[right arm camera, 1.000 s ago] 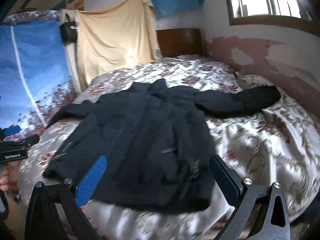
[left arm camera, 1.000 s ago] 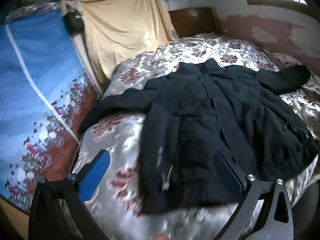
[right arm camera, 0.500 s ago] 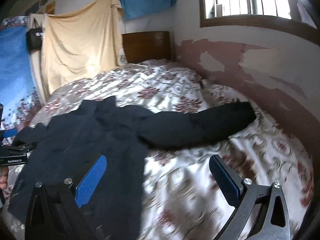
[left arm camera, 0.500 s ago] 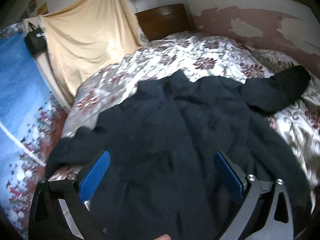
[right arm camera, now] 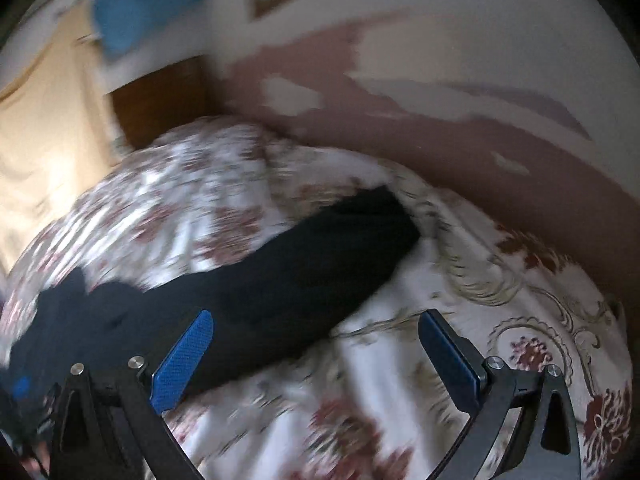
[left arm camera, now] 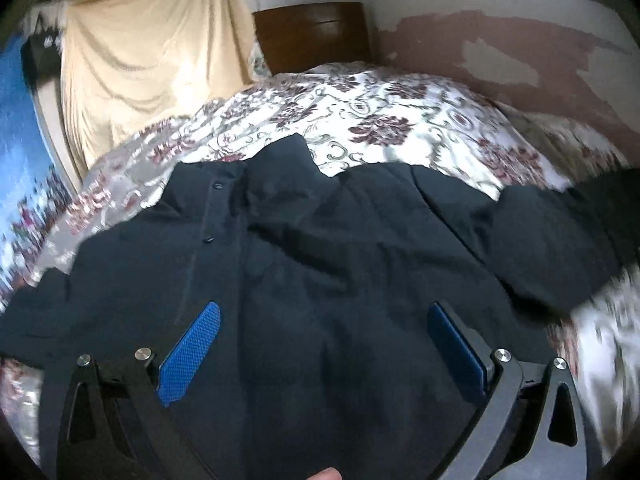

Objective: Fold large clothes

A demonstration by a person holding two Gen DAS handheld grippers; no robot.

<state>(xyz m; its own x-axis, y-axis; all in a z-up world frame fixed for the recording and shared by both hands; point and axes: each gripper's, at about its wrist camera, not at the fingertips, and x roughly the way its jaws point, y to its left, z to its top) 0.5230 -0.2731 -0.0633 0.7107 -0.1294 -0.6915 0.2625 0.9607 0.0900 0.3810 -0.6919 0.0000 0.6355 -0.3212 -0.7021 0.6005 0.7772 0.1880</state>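
Beyond the frame's edge (right arm camera: 24,344), jacket's blurred body.

Dark jacket (left arm camera: 320,280) — flat (sleeve outstretched)

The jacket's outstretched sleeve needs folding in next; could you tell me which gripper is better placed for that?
Right. The right gripper is open and faces the sleeve lying on the bedspread, while the left gripper hangs open over the jacket body.

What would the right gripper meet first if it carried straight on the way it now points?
Probably the jacket sleeve, or the floral bedspread beside it; the open right gripper straddles the sleeve's edge, and depth is unclear.
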